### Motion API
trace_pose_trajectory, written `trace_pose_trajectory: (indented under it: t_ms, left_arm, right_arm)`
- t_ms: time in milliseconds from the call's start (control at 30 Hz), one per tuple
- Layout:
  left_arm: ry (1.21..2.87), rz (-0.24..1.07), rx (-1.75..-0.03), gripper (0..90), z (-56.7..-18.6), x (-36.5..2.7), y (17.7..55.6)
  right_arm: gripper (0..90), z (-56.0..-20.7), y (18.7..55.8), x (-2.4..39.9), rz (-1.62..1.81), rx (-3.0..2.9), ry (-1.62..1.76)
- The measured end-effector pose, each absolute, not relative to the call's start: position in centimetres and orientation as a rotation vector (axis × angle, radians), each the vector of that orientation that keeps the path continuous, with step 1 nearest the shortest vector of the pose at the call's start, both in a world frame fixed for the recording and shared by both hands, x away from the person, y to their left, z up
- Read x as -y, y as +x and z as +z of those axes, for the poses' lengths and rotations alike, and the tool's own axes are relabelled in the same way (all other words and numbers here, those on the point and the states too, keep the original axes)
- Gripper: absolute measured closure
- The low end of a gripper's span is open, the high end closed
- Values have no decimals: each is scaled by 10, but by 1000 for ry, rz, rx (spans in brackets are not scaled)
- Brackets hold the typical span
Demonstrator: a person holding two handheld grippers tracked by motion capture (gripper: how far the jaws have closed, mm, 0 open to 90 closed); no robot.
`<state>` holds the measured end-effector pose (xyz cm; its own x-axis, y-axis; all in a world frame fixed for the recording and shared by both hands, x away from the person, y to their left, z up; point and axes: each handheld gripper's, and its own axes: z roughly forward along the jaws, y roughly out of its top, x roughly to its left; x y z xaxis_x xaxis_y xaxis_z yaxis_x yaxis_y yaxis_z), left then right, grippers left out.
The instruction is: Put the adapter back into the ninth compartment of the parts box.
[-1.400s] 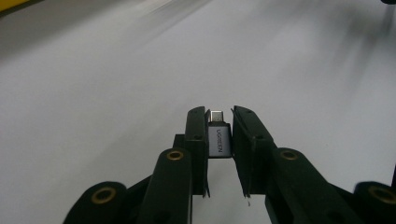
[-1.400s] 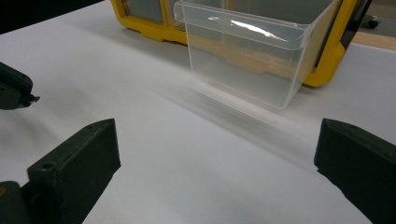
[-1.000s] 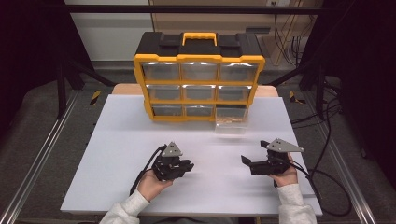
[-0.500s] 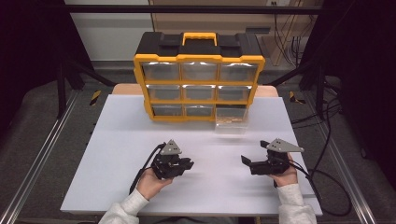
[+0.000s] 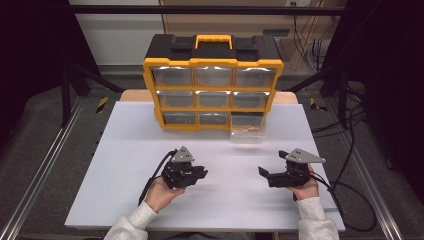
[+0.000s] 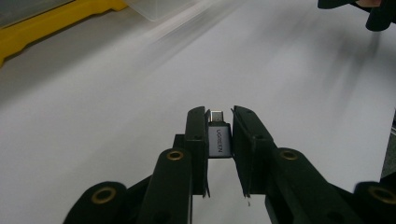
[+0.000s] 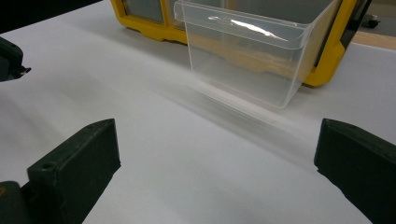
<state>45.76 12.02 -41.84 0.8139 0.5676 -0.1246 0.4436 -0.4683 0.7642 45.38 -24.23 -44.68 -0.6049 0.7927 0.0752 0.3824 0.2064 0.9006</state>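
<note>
A white table (image 5: 125, 150) is seen from above, with a yellow and black drawer cabinet (image 5: 213, 82) standing at its far edge. The cabinet is fitted with nine clear drawers in three rows of three, under a black lid with a yellow handle (image 5: 213, 40).

At the left of the high view, the left gripper (image 5: 199, 173) is held just above the table by the person's left hand (image 5: 161, 192). In the left gripper view, a small grey adapter (image 6: 219, 137) is seen pinched between the two black jaws, which are pressed against its sides. A metal plug juts from the front of the adapter, and pale lettering is printed on its face.

Further right, the bottom right drawer (image 5: 246, 129) is seen pulled out of the cabinet towards the person, its front resting over the table. Something brownish is visible through its clear walls, at the back of it; what it is cannot be told. The contents of the other drawers cannot be made out.

At the right, the right gripper (image 5: 264, 173) is held in the right hand (image 5: 303, 187), well apart from the left one. In the right gripper view its jaws are seen spread wide with nothing between them, and the pulled-out drawer lies ahead of them.
</note>
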Motion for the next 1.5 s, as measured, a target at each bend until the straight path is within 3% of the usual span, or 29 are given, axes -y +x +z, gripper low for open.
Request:
trace_pose_trajectory:
  t_ms: [1500]
  left_arm:
    - [2106,205,-720,755,-393,-108,479]
  right_arm:
    - [6,-447,454,242,1369,-2090,1095]
